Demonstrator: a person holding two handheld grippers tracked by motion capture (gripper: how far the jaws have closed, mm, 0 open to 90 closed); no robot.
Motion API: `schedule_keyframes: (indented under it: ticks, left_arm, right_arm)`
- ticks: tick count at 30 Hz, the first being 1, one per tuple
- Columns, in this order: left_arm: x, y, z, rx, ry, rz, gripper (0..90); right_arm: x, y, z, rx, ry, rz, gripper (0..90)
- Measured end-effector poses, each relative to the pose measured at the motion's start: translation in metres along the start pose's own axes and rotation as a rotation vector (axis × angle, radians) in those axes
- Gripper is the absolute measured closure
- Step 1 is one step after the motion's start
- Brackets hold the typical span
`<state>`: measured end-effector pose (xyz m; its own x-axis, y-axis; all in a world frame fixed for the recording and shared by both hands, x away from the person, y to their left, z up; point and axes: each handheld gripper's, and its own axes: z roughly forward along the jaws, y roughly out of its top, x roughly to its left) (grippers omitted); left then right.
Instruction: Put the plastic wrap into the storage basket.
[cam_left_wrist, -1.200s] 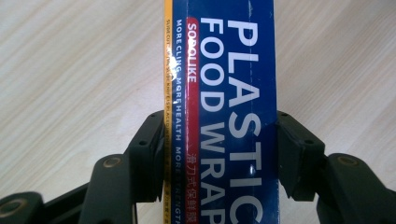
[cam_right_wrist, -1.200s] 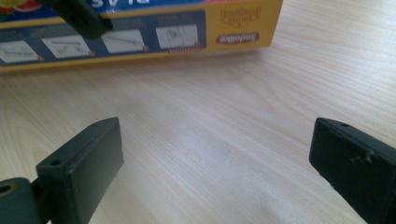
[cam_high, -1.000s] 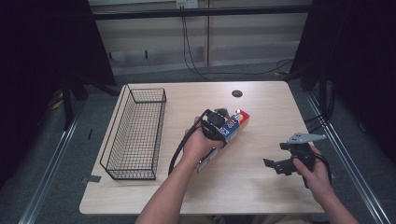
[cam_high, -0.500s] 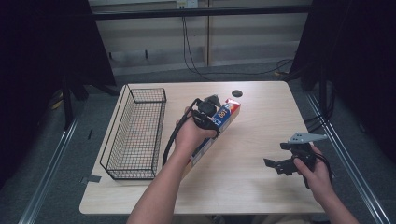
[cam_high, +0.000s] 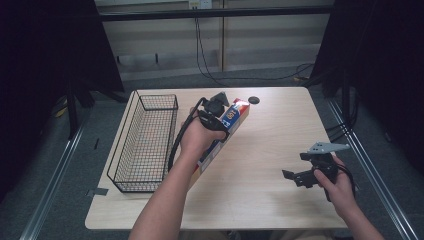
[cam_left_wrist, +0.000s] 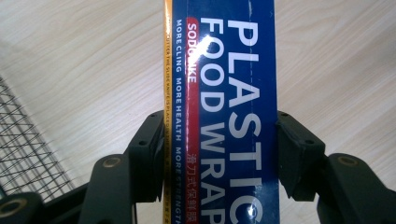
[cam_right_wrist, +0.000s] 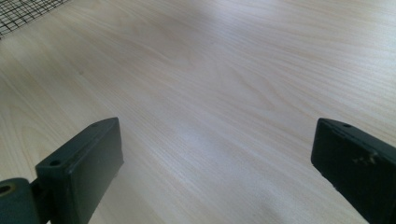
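Jaws of left gripper (cam_left_wrist: 219, 154) clamped on plastic wrap box (cam_left_wrist: 224, 93), tilted above counter (cam_high: 270, 150) beside wire basket (cam_high: 145, 145), right gripper (cam_high: 300, 177) jaws apart, holding nothing.

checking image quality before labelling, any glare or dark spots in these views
High view: glare whitens the far end of the plastic wrap box, and both side margins fall into near black. Left gripper view: bright glints break the box's white lettering, print otherwise sharp. Right gripper view: soft sheen on the table, no hard shadows.
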<state>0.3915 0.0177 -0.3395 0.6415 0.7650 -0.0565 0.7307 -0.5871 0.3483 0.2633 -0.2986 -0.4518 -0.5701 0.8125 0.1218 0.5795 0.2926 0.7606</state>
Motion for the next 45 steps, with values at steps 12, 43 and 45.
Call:
schedule_keyframes:
  ticks: [12,43,45]
  left_arm:
    - [0.013,0.000,-0.014,0.016,0.022,-0.028,43.0]
    - [0.046,-0.010,-0.044,0.012,0.066,-0.124,42.9]
    - [0.049,-0.011,-0.046,0.016,0.072,-0.126,42.9]
  right_arm:
    - [0.000,0.000,0.001,0.002,-0.005,-0.007,2.0]
    - [0.001,0.000,0.002,0.006,0.001,-0.011,2.0]
    - [0.001,0.000,0.002,0.007,0.002,-0.011,2.0]
